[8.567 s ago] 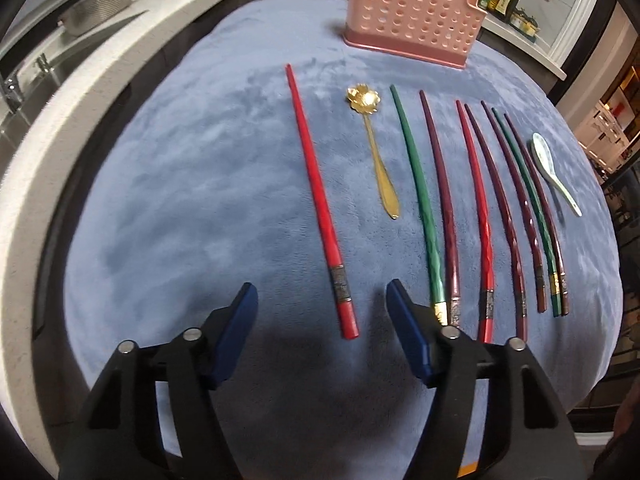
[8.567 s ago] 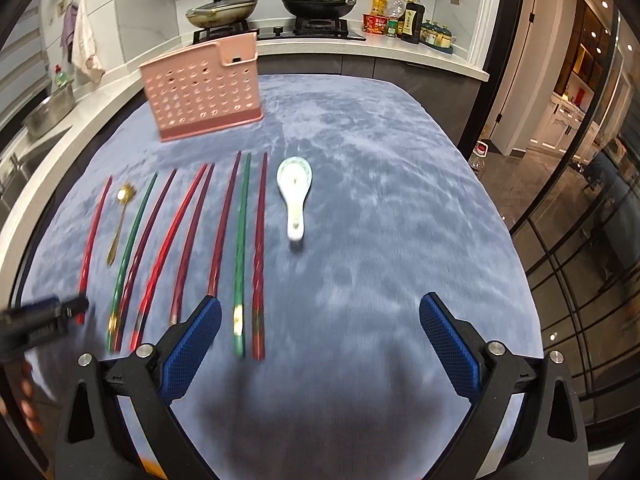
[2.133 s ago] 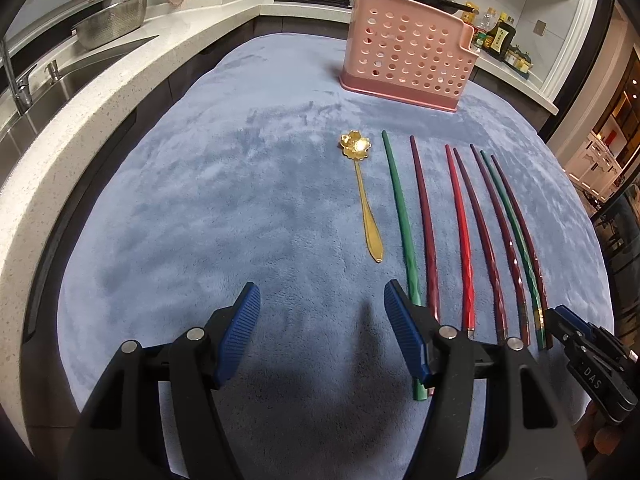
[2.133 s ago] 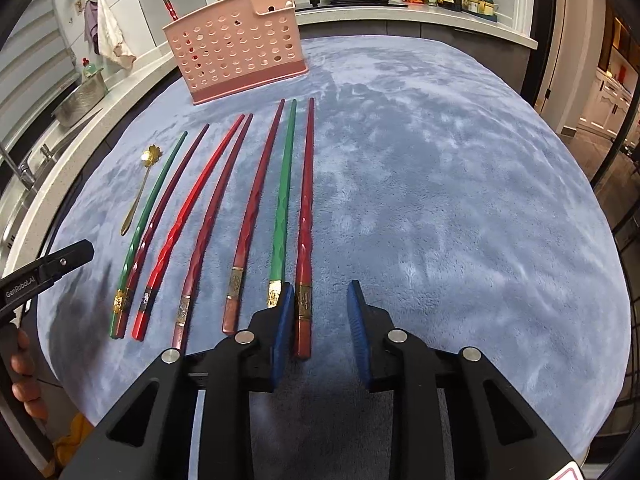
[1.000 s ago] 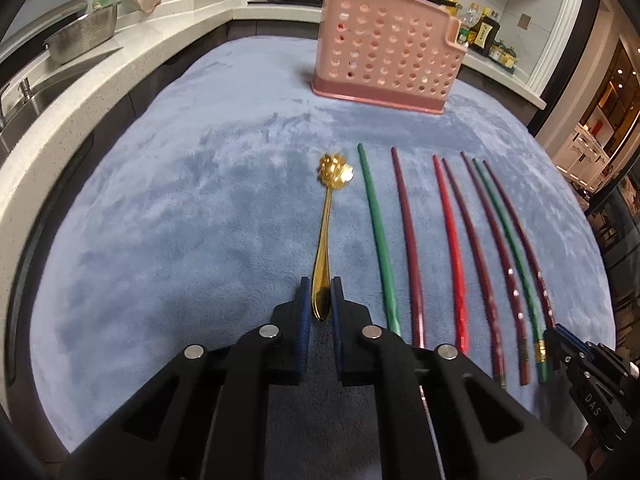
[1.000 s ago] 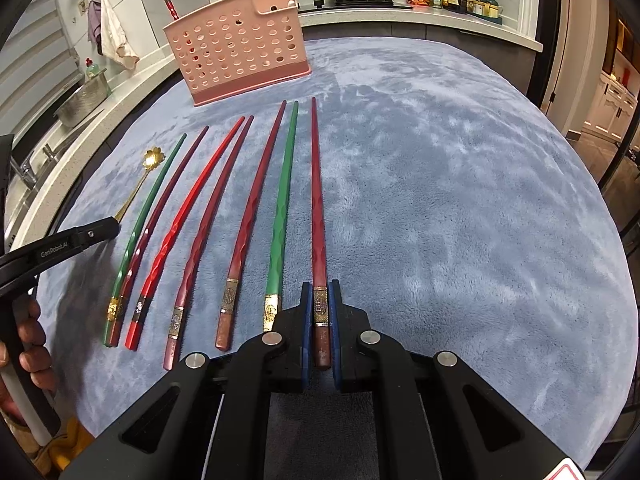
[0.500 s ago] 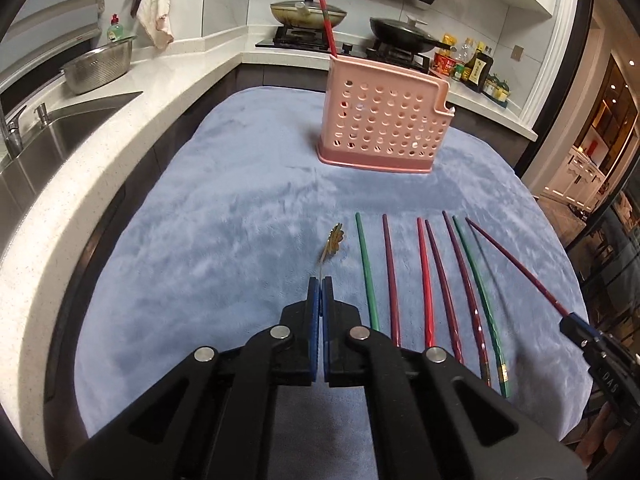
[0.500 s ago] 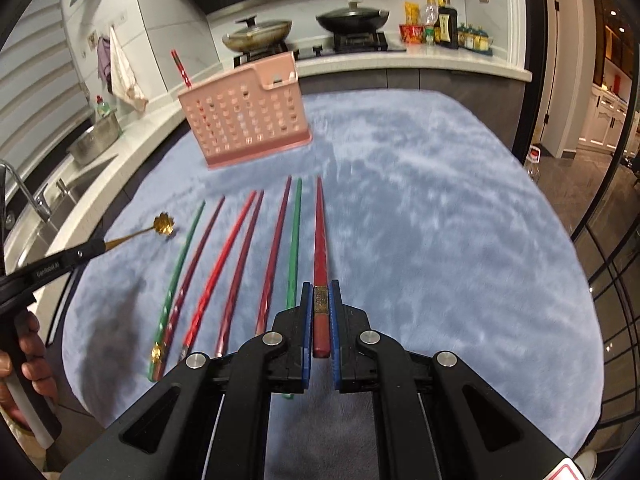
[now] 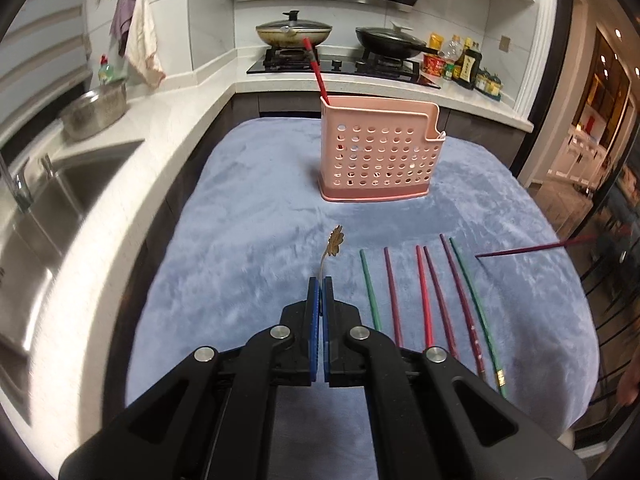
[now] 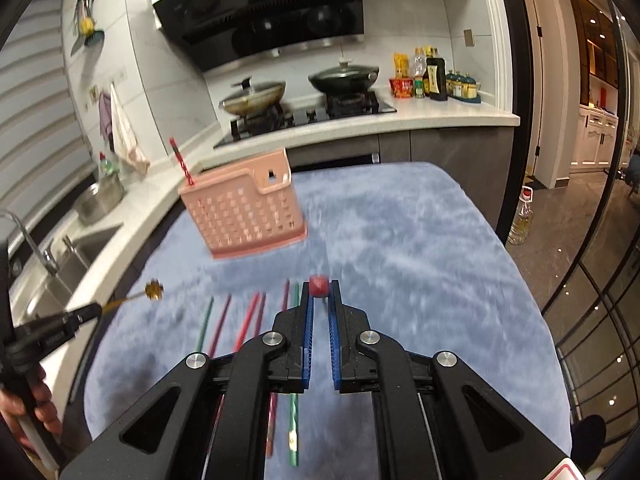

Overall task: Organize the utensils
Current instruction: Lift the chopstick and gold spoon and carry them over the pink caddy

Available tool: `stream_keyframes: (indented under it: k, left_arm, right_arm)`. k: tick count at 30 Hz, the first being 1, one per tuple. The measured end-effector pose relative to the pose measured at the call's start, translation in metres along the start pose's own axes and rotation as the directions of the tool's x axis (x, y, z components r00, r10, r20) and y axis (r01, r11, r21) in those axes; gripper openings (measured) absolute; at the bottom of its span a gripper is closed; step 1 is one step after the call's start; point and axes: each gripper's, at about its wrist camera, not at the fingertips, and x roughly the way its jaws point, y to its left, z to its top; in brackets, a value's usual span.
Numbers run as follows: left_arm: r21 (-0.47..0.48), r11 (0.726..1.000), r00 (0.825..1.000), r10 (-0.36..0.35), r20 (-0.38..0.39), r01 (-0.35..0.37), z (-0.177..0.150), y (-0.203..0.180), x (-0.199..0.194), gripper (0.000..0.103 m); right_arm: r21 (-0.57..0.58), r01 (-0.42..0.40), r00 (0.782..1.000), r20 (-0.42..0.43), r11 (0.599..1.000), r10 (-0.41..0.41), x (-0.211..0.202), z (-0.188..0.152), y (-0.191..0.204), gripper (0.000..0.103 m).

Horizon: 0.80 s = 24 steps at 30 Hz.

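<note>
My left gripper (image 9: 320,279) is shut on the handle of a gold flower-bowl spoon (image 9: 334,241) and holds it in the air above the blue cloth. My right gripper (image 10: 320,285) is shut on a dark red chopstick (image 10: 318,285), seen end-on between the fingers; it also shows lifted at the right of the left wrist view (image 9: 532,249). A pink perforated utensil basket (image 9: 378,152) stands ahead with one red chopstick (image 9: 317,70) in it. Several red, maroon and green chopsticks (image 9: 424,292) lie in a row on the cloth.
The blue cloth (image 9: 248,216) covers the table. A white counter with a steel sink (image 9: 52,196) runs along the left. A stove with two pans (image 9: 344,40) and bottles (image 9: 464,66) stands behind the basket. The table's right edge drops off to a dark hallway.
Both grippers have risen and tipped up from the cloth. The spoon and the dark red chopstick are higher in the air, and the basket is closer in both views.
</note>
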Motion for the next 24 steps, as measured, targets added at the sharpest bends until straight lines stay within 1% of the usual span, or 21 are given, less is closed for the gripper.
stream_keyframes:
  k: [2, 3, 5, 10, 14, 16, 18, 20, 22, 24]
  left_arm:
    - [0.051, 0.998, 1.000, 0.029, 0.008, -0.029, 0.001, -0.004, -0.002, 0.001]
    - [0.058, 0.998, 0.999, 0.032, 0.009, -0.032, 0.000, -0.004, -0.003, 0.001]
    - [0.052, 0.998, 1.000, 0.018, 0.011, -0.019, 0.001, -0.002, -0.006, 0.001]
    - [0.032, 0.999, 0.999, 0.009, 0.045, -0.010, 0.008, 0.000, -0.014, 0.001]
    - [0.020, 1.000, 0.997, -0.012, 0.071, 0.011, 0.024, 0.000, -0.019, 0.001]
    - [0.031, 0.999, 0.995, -0.031, 0.095, 0.028, 0.039, -0.002, -0.025, 0.001]
    - [0.065, 0.998, 0.990, -0.036, 0.136, 0.027, 0.059, -0.007, -0.032, 0.001]
    - [0.093, 0.996, 0.983, -0.030, 0.182, 0.014, 0.082, -0.012, -0.037, 0.001]
    - [0.108, 0.994, 0.978, -0.024, 0.210, 0.002, 0.102, -0.015, -0.038, 0.001]
    - [0.114, 0.993, 0.971, -0.015, 0.238, -0.013, 0.129, -0.018, -0.035, 0.001]
  right_arm:
    - [0.000, -0.002, 1.000, 0.021, 1.000, 0.002, -0.003, 0.007, 0.001, 0.007]
    - [-0.001, -0.004, 1.000, 0.030, 1.000, 0.004, -0.004, 0.011, 0.001, 0.007]
    - [-0.001, -0.010, 0.999, 0.051, 1.000, 0.010, -0.008, 0.017, 0.003, 0.007]
    - [-0.005, -0.017, 0.996, 0.083, 1.000, 0.017, -0.012, 0.029, 0.005, 0.007]
    - [-0.009, -0.024, 0.995, 0.097, 1.000, 0.025, -0.010, 0.036, 0.007, 0.007]
    - [-0.010, -0.033, 0.994, 0.108, 0.999, 0.034, -0.009, 0.042, 0.009, 0.007]
    - [-0.006, -0.060, 0.990, 0.128, 0.998, 0.060, -0.008, 0.055, 0.012, 0.007]
    - [-0.009, -0.090, 0.981, 0.170, 0.996, 0.090, -0.007, 0.074, 0.016, 0.007]
    - [-0.028, -0.093, 0.969, 0.228, 0.995, 0.097, -0.005, 0.096, 0.025, 0.007]
    - [-0.041, -0.100, 0.958, 0.267, 0.994, 0.108, 0.000, 0.115, 0.032, 0.007]
